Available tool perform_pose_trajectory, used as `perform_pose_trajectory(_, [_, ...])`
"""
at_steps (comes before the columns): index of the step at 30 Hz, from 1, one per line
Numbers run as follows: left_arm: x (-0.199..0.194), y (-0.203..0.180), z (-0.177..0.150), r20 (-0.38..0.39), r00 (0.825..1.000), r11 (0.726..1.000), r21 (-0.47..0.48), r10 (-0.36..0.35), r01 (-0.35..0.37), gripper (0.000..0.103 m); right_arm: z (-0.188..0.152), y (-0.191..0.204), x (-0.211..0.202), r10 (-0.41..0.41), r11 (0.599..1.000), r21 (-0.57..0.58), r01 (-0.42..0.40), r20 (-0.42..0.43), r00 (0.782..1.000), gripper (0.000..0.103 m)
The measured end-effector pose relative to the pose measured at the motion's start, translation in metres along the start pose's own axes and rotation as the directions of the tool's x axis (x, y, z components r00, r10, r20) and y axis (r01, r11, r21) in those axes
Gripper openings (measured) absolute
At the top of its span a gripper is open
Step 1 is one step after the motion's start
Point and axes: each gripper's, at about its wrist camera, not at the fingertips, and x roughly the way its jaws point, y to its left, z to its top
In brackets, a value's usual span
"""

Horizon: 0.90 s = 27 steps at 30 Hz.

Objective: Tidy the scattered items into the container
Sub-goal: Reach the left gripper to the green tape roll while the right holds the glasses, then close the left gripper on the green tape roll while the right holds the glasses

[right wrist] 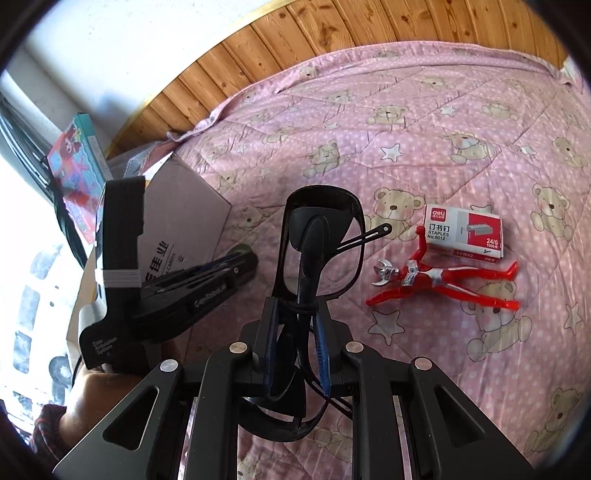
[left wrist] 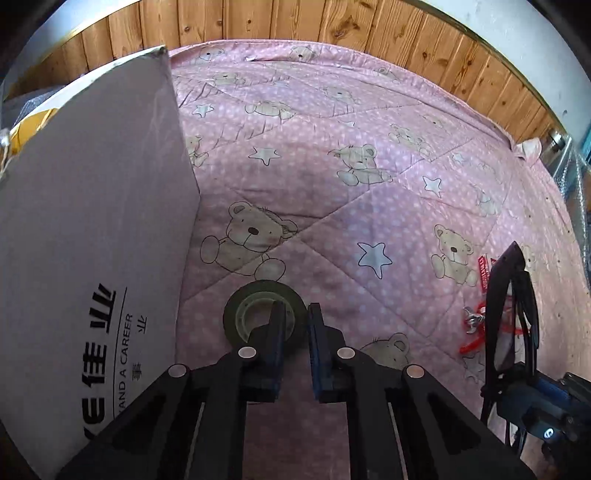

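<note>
A dark green tape roll [left wrist: 236, 314] lies on the pink bear quilt [left wrist: 332, 206], beside the white cardboard box [left wrist: 92, 221]. My left gripper [left wrist: 295, 321] is shut on the roll's right wall, with one finger in its hole and the other outside. In the right wrist view, my right gripper [right wrist: 295, 317] is shut on black sunglasses [right wrist: 321, 210], which stand upright above the quilt. A red toy figure [right wrist: 436, 277] and a staples box [right wrist: 463, 230] lie to the right of them. The left gripper [right wrist: 243, 260] reaches in by the box [right wrist: 184, 206].
A wooden panel wall [left wrist: 295, 26] runs behind the bed. A colourful toy carton [right wrist: 77, 166] leans past the box near the window. A person's hand [right wrist: 92, 391] holds the left tool. Open quilt [right wrist: 406, 122] stretches beyond the items.
</note>
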Motion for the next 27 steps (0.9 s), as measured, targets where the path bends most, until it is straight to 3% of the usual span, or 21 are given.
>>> perform_pose_trajectory(3, [-0.011, -0.004, -0.011, -0.003, 0.999, 0.999, -0.003, -0.045, 0.045, 0.011, 0.001, -0.001, -0.001, 0.012, 1.0, 0.004, -0.012, 0.008, 1.0, 0.019])
perform_pose_trajectory(5, [-0.018, -0.005, -0.017, -0.001, 0.998, 0.997, -0.014, -0.07, 0.07, 0.0, 0.001, -0.001, -0.002, 0.019, 1.0, 0.006, -0.019, 0.011, 1.0, 0.019])
perform_pose_trajectory(10, [-0.042, -0.001, -0.024, 0.015, 0.989, 0.988, -0.045, -0.144, 0.145, 0.0, -0.004, -0.004, -0.006, 0.035, 0.999, 0.018, -0.036, 0.018, 0.999, 0.019])
perform_pose_trajectory(14, [-0.044, -0.005, -0.023, 0.018, 0.995, 0.994, -0.038, -0.1, 0.101, 0.0, -0.007, -0.004, -0.008, 0.043, 0.999, 0.022, -0.043, 0.018, 0.999, 0.019])
perform_pose_trajectory(16, [-0.04, -0.006, -0.02, 0.015, 0.998, 0.997, -0.04, -0.062, 0.062, 0.018, -0.008, -0.003, -0.009, 0.047, 0.999, 0.015, -0.047, 0.019, 0.999, 0.019])
perform_pose_trajectory(17, [-0.036, -0.008, -0.019, 0.007, 1.0, 0.999, -0.027, -0.026, 0.027, 0.043, -0.009, -0.002, -0.01, 0.05, 0.999, 0.013, -0.05, 0.019, 0.999, 0.019])
perform_pose_trajectory(18, [-0.033, -0.01, -0.019, 0.017, 1.0, 1.0, -0.016, 0.016, -0.016, 0.058, -0.01, -0.002, -0.01, 0.053, 0.999, 0.01, -0.054, 0.017, 0.998, 0.019])
perform_pose_trajectory(22, [-0.002, -0.025, -0.022, -0.015, 0.993, 0.99, 0.081, 0.116, -0.114, 0.067, -0.015, -0.003, -0.007, 0.056, 0.998, 0.013, -0.056, 0.002, 0.998, 0.019])
perform_pose_trajectory(23, [0.008, -0.025, -0.024, -0.042, 0.993, 0.991, 0.086, 0.107, -0.103, 0.068, -0.016, -0.004, -0.007, 0.056, 0.998, 0.014, -0.056, 0.0, 0.998, 0.019])
perform_pose_trajectory(24, [0.007, -0.02, -0.026, -0.001, 0.997, 0.996, 0.052, 0.079, -0.079, 0.062, -0.018, -0.005, -0.006, 0.056, 0.998, 0.015, -0.056, -0.002, 0.998, 0.019])
perform_pose_trajectory(25, [0.007, -0.016, -0.025, -0.002, 0.997, 0.997, 0.025, 0.077, -0.077, 0.05, -0.018, -0.006, -0.007, 0.055, 0.998, 0.016, -0.055, -0.002, 0.998, 0.019])
perform_pose_trajectory(27, [0.0, -0.009, -0.021, 0.0, 0.999, 0.999, -0.02, 0.039, -0.039, 0.049, -0.018, -0.008, -0.008, 0.055, 0.998, 0.018, -0.055, 0.0, 0.998, 0.019])
